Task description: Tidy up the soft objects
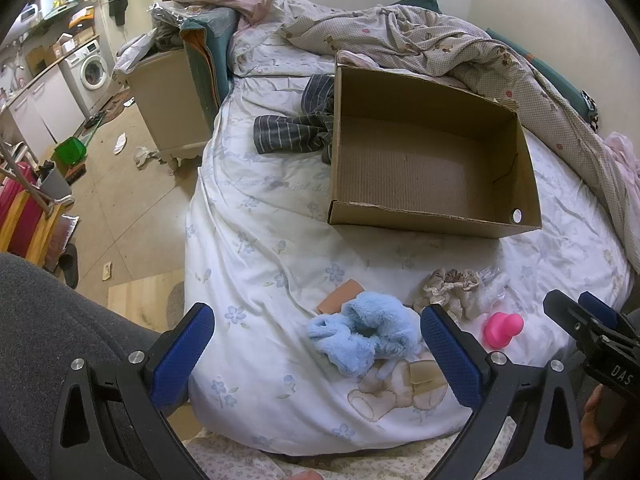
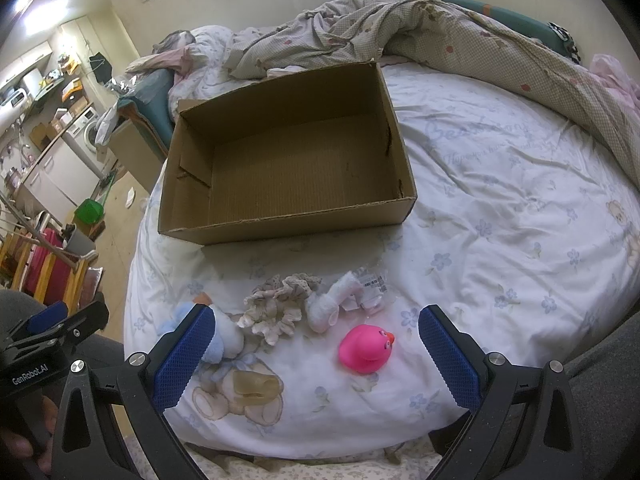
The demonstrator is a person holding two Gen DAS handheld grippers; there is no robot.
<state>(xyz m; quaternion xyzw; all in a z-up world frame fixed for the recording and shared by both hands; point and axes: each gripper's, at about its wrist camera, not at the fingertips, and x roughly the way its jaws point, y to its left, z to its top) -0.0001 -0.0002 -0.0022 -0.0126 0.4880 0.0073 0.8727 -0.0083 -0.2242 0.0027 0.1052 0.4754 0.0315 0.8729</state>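
An empty cardboard box (image 1: 424,152) (image 2: 288,160) stands open on the bed. In front of it lie a fluffy light-blue item (image 1: 360,332) (image 2: 224,340), a beige lace scrunchie (image 1: 448,288) (image 2: 276,304), a white soft item in clear wrap (image 2: 340,296) and a pink rubber duck (image 1: 502,330) (image 2: 366,348). My left gripper (image 1: 316,344) is open, low over the bed with the blue item between its fingers. My right gripper (image 2: 316,344) is open, with the duck between its fingers, not touched.
A crumpled checked duvet (image 1: 460,48) (image 2: 440,36) lies behind the box. Striped dark clothes (image 1: 296,124) lie left of the box. A brown card piece (image 1: 340,294) lies by the blue item. The bed edge drops to the floor (image 1: 132,208) on the left.
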